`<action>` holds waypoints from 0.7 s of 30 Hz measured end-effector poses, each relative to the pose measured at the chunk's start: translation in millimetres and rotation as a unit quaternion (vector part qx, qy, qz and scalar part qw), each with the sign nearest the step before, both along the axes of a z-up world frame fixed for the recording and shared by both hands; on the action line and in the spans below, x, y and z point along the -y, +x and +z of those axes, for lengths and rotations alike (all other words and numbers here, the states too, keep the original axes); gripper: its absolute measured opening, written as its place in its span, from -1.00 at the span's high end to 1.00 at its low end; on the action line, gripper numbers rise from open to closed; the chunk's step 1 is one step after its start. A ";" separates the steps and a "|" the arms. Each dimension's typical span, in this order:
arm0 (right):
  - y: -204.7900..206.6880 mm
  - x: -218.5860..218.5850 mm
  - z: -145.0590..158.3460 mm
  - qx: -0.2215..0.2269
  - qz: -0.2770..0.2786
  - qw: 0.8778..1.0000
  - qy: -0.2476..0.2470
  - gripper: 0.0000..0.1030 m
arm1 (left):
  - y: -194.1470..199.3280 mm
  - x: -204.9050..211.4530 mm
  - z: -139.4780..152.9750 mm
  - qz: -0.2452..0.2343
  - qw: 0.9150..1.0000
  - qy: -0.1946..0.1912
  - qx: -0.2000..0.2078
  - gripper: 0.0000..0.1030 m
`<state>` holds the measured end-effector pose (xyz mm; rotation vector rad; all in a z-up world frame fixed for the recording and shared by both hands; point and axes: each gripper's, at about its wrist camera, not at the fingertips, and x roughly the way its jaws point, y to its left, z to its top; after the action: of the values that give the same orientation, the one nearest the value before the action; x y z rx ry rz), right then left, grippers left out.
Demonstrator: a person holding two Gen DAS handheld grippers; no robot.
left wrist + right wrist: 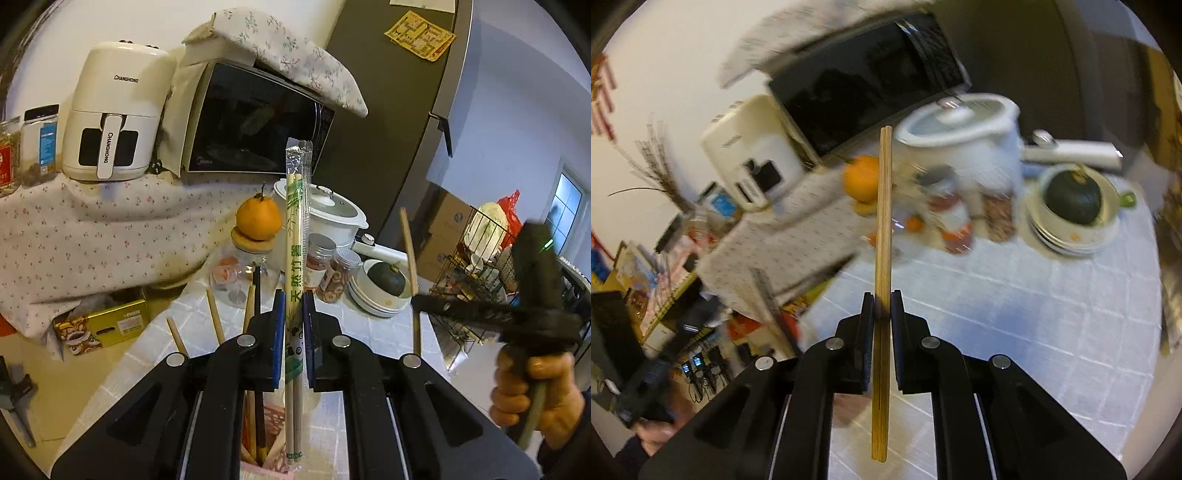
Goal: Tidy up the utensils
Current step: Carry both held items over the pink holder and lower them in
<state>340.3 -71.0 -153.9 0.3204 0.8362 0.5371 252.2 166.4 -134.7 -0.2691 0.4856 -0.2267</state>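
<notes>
Left wrist view: the left gripper [294, 299] has its jaws clamped on a wrapped pair of bamboo chopsticks [295, 236] in a clear printed sleeve. The packet stands nearly upright between the pads, running well above and below them. Directly beneath the gripper sits a pink utensil holder [271, 456] with several loose chopsticks [214, 314] sticking up out of it. Behind, on the white gridded tablecloth [373, 332]: an orange [258, 219] perched on a jar lid, a white lidded pot [332, 210], and stacked bowls holding a dark green squash [386, 278]. A cream air fryer [114, 110] and a cloth-draped microwave [255, 118] stand further back. At the right edge, a person's hand [535, 391] grips the handle of the other gripper.

Right wrist view (background motion-blurred): the right gripper [882, 306] is closed on an unwrapped pair of bamboo chopsticks [882, 221], held upright, both sticks pressed side by side between the pads. It is raised above the tablecloth [1034, 314]. The pot [960, 140], squash [1073, 199] and orange [862, 177] lie beyond.
</notes>
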 end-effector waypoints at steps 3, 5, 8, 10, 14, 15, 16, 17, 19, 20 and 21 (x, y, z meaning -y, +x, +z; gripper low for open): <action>-9.5 -15.8 9.5 0.024 0.011 1.000 0.008 0.82 | 1.2 -2.0 -14.4 0.005 1.000 0.000 0.014 0.83; -15.4 -26.4 14.1 0.039 0.017 0.999 0.005 0.82 | 2.4 -2.7 -21.3 0.007 1.000 0.007 0.018 0.83; -20.3 -37.3 15.9 0.055 0.023 0.998 0.002 0.82 | 5.4 -6.8 -31.4 0.011 1.000 0.006 0.023 0.83; -21.3 -42.1 15.4 0.060 0.025 0.998 0.003 0.82 | 5.5 -7.2 -36.5 0.011 0.999 0.002 0.031 0.82; -23.4 -46.2 15.7 0.063 0.026 0.998 0.005 0.82 | 5.6 -2.0 -41.3 0.005 0.999 -0.001 0.049 0.81; -23.7 -46.3 16.1 0.065 0.025 0.998 0.006 0.82 | 6.3 -0.3 -42.1 0.004 0.999 0.001 0.053 0.81; -24.0 -46.0 16.2 0.066 0.024 0.997 0.006 0.82 | 7.1 3.0 -42.9 0.004 0.998 0.006 0.059 0.81; -25.3 -46.1 16.0 0.066 0.024 0.997 0.007 0.82 | 7.6 5.5 -43.8 0.005 0.998 0.012 0.062 0.81; -25.9 -45.3 15.2 0.067 0.023 0.997 0.007 0.82 | 10.1 8.3 -48.5 0.004 0.998 0.019 0.058 0.81; -26.4 -45.3 14.4 0.067 0.024 0.997 0.004 0.82 | 10.1 7.9 -51.4 0.002 0.999 0.018 0.049 0.81; -26.3 -45.6 13.5 0.067 0.025 0.997 0.002 0.82 | 9.0 7.0 -52.8 0.000 0.999 0.017 0.045 0.81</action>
<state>314.0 -25.5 -140.5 0.2648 0.7147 0.5999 261.3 159.3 -187.5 -0.2254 0.3995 -0.2294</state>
